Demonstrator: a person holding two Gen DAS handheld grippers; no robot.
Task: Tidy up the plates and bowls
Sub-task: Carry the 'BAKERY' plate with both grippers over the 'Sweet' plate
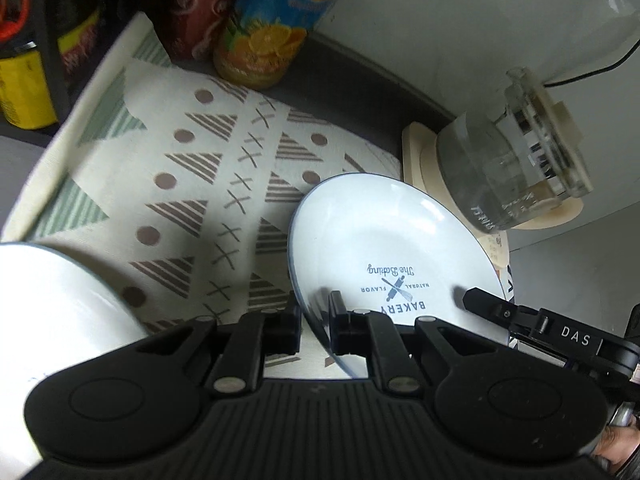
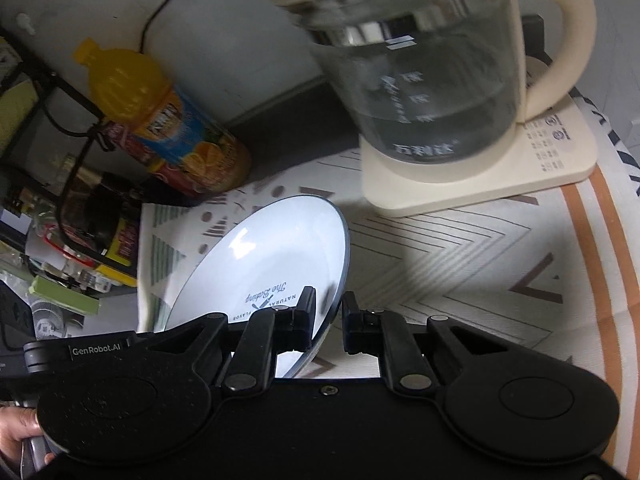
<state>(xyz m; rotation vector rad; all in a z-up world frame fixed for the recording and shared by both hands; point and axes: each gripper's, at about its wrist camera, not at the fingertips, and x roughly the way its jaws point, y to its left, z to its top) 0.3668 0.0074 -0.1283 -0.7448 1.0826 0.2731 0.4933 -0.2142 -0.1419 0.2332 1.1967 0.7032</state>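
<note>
Between both pairs of fingers: plate (image 1: 384,248), tilted | left gripper (image 1: 316,320) clamping near rim | right gripper (image 2: 326,320) straddling opposite rim, grip uncertain | bowl (image 1: 52,304) leftward.

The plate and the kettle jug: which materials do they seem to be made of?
The plate: probably glazed ceramic or enamel; glossy white with glare, thin dark rim, printed logo. The kettle jug: clear glass body, since you see through it, with printed level marks; its cream handle looks like matte plastic.
</note>
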